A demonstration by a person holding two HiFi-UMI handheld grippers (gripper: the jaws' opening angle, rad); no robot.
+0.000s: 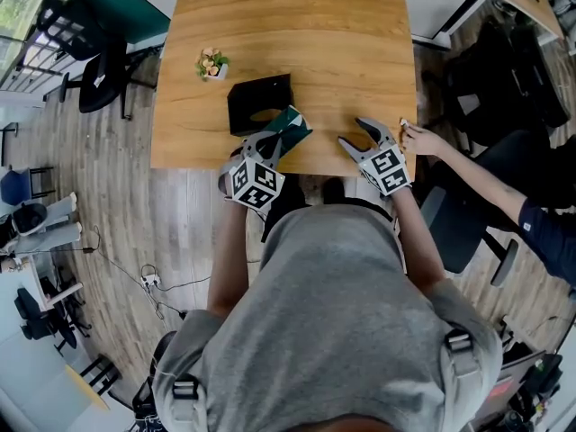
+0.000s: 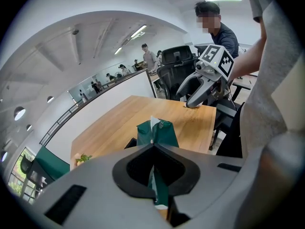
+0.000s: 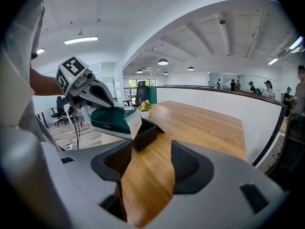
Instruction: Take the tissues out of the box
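A black tissue box [image 1: 259,103] stands open on the wooden table [image 1: 297,34]. Just to its right, above the table's front edge, my left gripper [image 1: 281,139] is shut on a dark green tissue pack [image 1: 292,124]. In the left gripper view the pack [image 2: 157,132] sticks out past the closed jaws of that gripper [image 2: 153,147]. From the right gripper view, the pack [image 3: 111,120] hangs over the box [image 3: 145,133], clear of it. My right gripper [image 1: 354,131] is open and empty over the table's front right; its jaws [image 3: 145,168] frame bare wood.
A small potted plant [image 1: 212,64] sits left of the box at the back. Another person's hand [image 1: 418,137] reaches to the table's right front corner, close to my right gripper. Office chairs [image 1: 94,57] stand on the floor around the table.
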